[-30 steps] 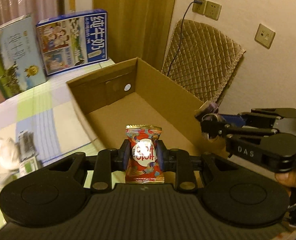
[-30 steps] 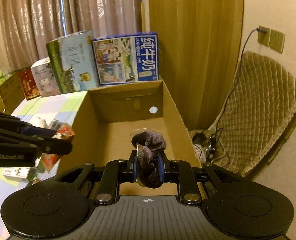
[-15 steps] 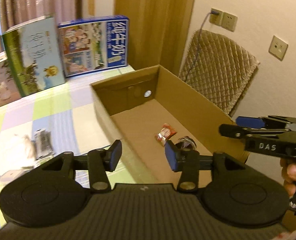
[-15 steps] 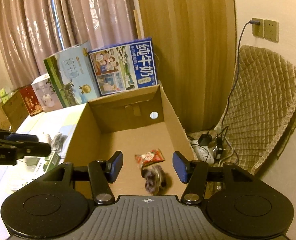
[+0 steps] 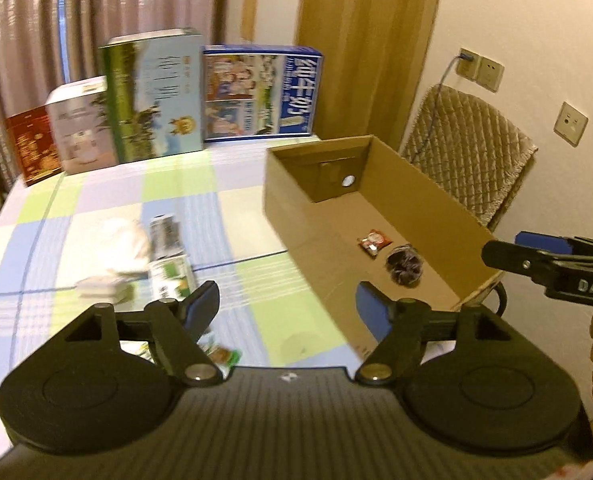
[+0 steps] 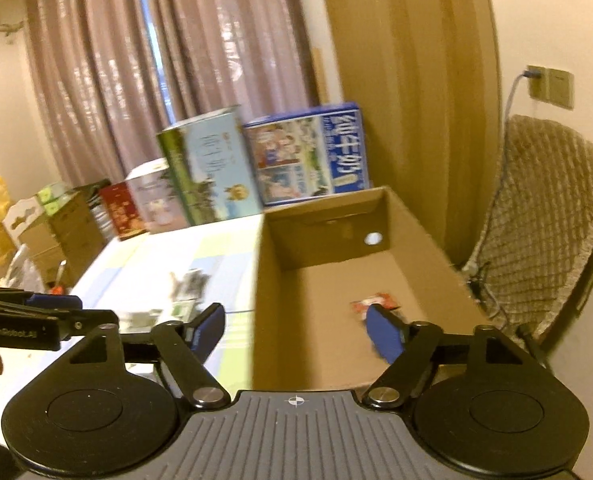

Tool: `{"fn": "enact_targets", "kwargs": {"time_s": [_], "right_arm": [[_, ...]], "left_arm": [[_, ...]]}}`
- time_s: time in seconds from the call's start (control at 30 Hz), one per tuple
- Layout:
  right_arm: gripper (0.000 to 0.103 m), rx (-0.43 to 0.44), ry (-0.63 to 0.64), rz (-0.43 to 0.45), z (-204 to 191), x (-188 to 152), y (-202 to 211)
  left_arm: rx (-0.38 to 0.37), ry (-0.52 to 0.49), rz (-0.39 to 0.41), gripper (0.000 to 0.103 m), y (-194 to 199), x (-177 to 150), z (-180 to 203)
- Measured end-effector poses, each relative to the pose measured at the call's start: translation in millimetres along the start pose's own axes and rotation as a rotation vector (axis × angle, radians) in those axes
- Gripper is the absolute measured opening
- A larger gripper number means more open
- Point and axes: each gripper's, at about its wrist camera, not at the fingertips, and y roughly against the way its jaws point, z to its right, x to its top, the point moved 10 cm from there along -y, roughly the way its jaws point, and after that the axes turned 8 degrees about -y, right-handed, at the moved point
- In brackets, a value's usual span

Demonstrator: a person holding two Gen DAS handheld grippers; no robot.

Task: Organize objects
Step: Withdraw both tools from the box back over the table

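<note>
An open cardboard box (image 5: 284,208) (image 6: 270,280) stands at the table's right side. On its floor lie a red snack packet (image 5: 373,238) (image 6: 370,301) and a dark scrunchie (image 5: 403,266). My left gripper (image 5: 286,310) is open and empty, over the table just left of the box's near corner. The right gripper (image 6: 294,330) is open too, straddling the box's left wall; it also shows at the right edge of the left wrist view (image 5: 552,256). Several small packets (image 5: 164,256) (image 6: 186,292) lie loose on the checked tablecloth.
Tall milk cartons (image 5: 256,92) (image 6: 308,152) and other boxes (image 5: 152,96) line the table's far edge. A quilted chair (image 5: 468,152) (image 6: 544,216) stands right of the box. More green wrappers (image 5: 220,356) lie under my left fingers. Cardboard boxes (image 6: 56,224) sit at far left.
Both grippers opened and let go: the red packet and the scrunchie now lie in the box. Both grippers have since pulled back and swung left, toward the table.
</note>
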Motion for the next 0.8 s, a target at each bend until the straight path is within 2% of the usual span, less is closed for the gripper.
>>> {"fn": "enact_targets", "kwargs": {"time_s": [0.13,0.33,0.53,0.8], "right_arm": [[0.090,0.037,0.015,-0.015,-30.5,-14.6,6.1],[0.099,0.076,0.026,-0.065,-64.7,-43.5,3.9],[0.101,0.102,0.056,-0.125,-90.7,-72.0,-5.0],[0.101,0.114,0.106,-0.160,-104.1,-92.3,-13.1]], "left_arm": [[0.053,0.019,0.007,0.085,24.8,-17.6,-25.7],[0.119,0.046,0.007,0.101,57.0,-46.5,-63.0],[0.165,0.089,-0.016,0.102,71.1,-73.8,-88.7],[0.177,0.133,-0.049,0.102,71.6,-103.2,-103.7]]}}
